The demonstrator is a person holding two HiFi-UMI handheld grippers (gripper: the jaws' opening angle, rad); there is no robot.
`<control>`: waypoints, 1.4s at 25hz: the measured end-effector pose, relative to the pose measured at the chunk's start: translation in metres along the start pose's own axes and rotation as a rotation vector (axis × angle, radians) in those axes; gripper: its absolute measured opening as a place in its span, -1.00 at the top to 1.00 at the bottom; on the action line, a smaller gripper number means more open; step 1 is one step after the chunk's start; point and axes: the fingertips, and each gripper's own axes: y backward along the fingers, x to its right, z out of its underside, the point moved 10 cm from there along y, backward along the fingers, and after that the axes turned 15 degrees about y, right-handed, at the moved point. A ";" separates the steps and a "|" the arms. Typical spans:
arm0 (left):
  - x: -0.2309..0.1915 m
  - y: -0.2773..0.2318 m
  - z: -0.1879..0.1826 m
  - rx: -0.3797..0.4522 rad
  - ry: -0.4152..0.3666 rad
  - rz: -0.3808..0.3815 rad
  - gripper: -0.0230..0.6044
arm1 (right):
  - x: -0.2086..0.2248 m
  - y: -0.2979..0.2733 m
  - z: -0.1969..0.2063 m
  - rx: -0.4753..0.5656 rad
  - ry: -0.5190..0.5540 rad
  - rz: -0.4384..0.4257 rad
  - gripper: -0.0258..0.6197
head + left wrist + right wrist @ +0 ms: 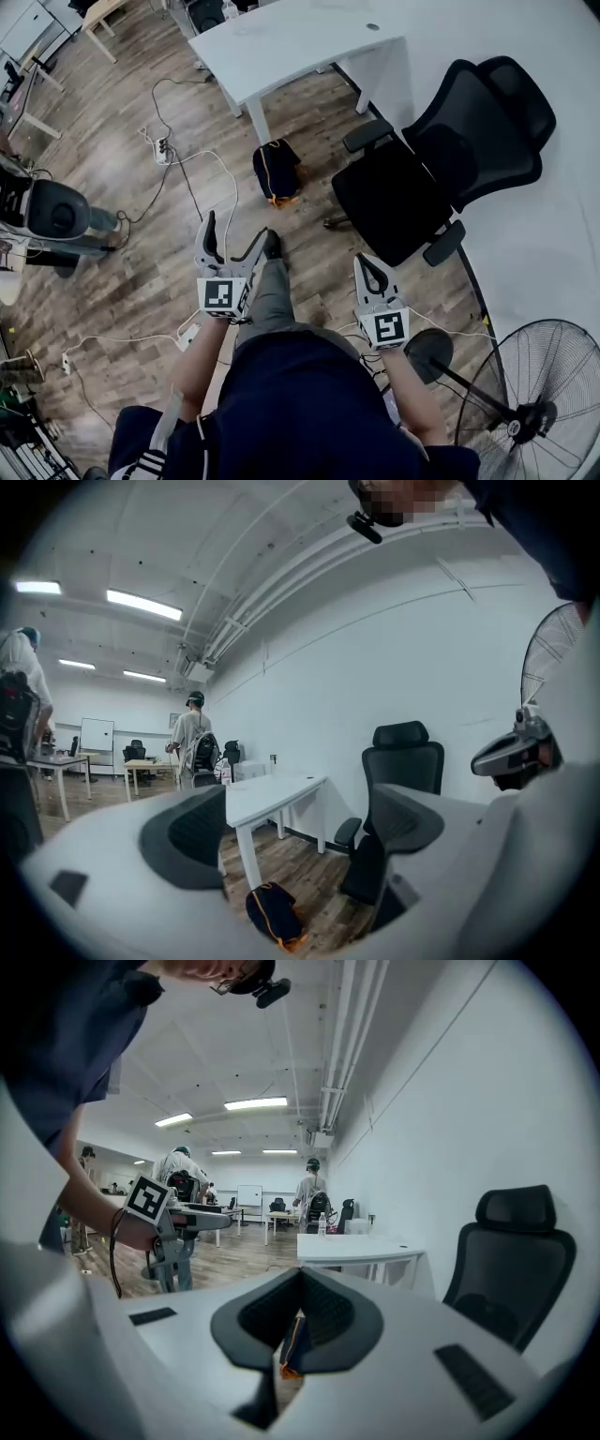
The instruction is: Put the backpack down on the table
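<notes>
Holding left hand-held gripper spread empty and right hand-held gripper closed, I saw backpack on floor by counter

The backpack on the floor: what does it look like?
The backpack is dark, soft-looking fabric with an orange line along its seam and orange at its near end. It lies slumped on the wooden floor beside a leg of the white table, with the black office chair close by. Only the floor seems to touch it.

Black office chair, floor fan, power strip
</notes>
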 end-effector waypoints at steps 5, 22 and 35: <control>-0.072 -0.092 0.003 -0.062 -0.002 0.035 -0.62 | 0.020 -0.118 -0.008 -0.013 0.013 0.002 0.93; -0.158 -0.292 0.127 -0.189 0.013 0.007 -0.60 | 0.084 -0.342 0.062 -0.049 0.008 -0.146 0.93; -0.207 -0.360 0.297 -0.340 0.059 -0.048 -0.47 | 0.084 -0.412 0.144 -0.071 0.014 -0.177 0.93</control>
